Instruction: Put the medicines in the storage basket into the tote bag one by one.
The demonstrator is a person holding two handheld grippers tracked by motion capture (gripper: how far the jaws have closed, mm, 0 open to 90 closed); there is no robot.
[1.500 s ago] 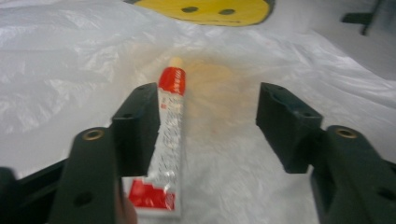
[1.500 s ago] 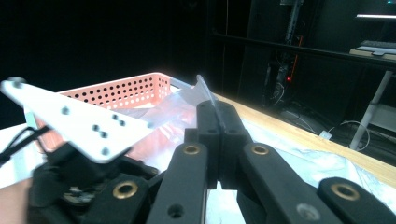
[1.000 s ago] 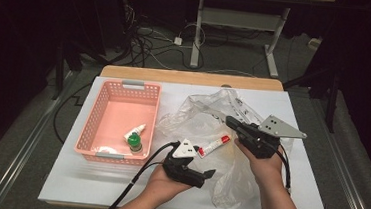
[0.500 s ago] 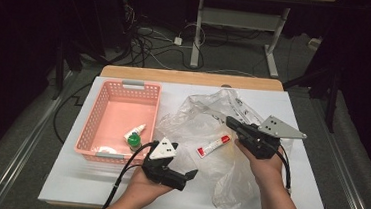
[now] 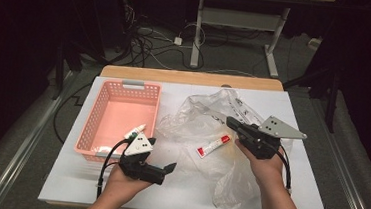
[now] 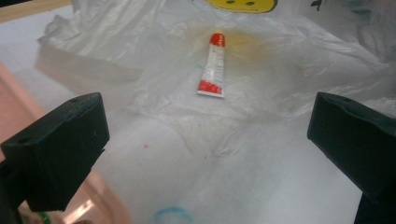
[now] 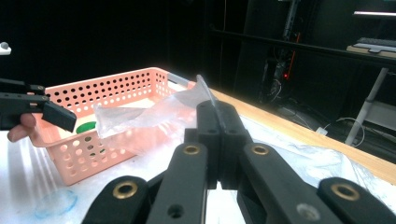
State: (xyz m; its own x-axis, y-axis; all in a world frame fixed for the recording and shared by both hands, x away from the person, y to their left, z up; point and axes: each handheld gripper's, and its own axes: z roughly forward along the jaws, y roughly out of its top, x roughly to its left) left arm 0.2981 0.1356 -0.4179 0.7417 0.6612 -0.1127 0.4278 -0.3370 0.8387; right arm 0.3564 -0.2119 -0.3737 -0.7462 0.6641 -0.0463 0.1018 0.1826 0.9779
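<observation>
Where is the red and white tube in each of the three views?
High view: the tube lies on the plastic bag near the middle of the table, right of the pink basket.
Left gripper view: upper middle, on the bag, red cap pointing up.
Right gripper view: I cannot find it.
Shared landmark: the bag.

Left gripper (image 5: 168,169) pulled back from the tube (image 5: 213,146) and bag (image 5: 206,131), now sits low at the basket's (image 5: 91,127) near right corner. Its jaws just opened wide, nothing between them. It now covers the green item in the basket.
</observation>
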